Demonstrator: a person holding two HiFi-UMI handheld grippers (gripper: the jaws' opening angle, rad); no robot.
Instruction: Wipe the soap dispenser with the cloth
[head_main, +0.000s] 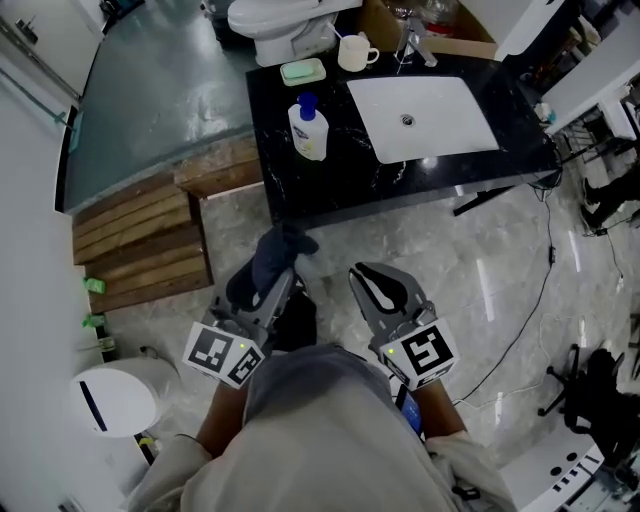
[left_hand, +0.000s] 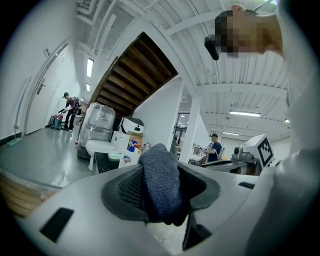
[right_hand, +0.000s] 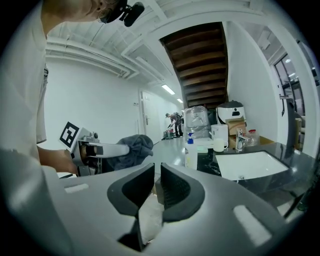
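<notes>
Landmark: the white sink (head_main: 455, 125), set into a black counter (head_main: 300, 190)
Soap dispenser (head_main: 308, 131): a white bottle with a blue pump, upright on the counter; in the head view it stands to the left of the sink, near it but not touching
Cloth (left_hand: 160, 172): dark blue-grey and bunched; held off the counter and over the pale floor, well short of the sink's near edge
Left claw (left_hand: 159, 192): pinching the cloth, pads pressed on its fold, with the bunch rising past the tips; it points towards the counter, well apart from the sink
Right claw (right_hand: 157, 187): pads a narrow slit apart with nothing between them; it is just beside the left claw and equally far from the sink
Mug (head_main: 355, 52): white, on the counter behind the sink's far left corner
Green dish (head_main: 302, 71): beyond the soap dispenser, further left of the sink than the mug
Tap (head_main: 412, 45): at the sink's far edge
</notes>
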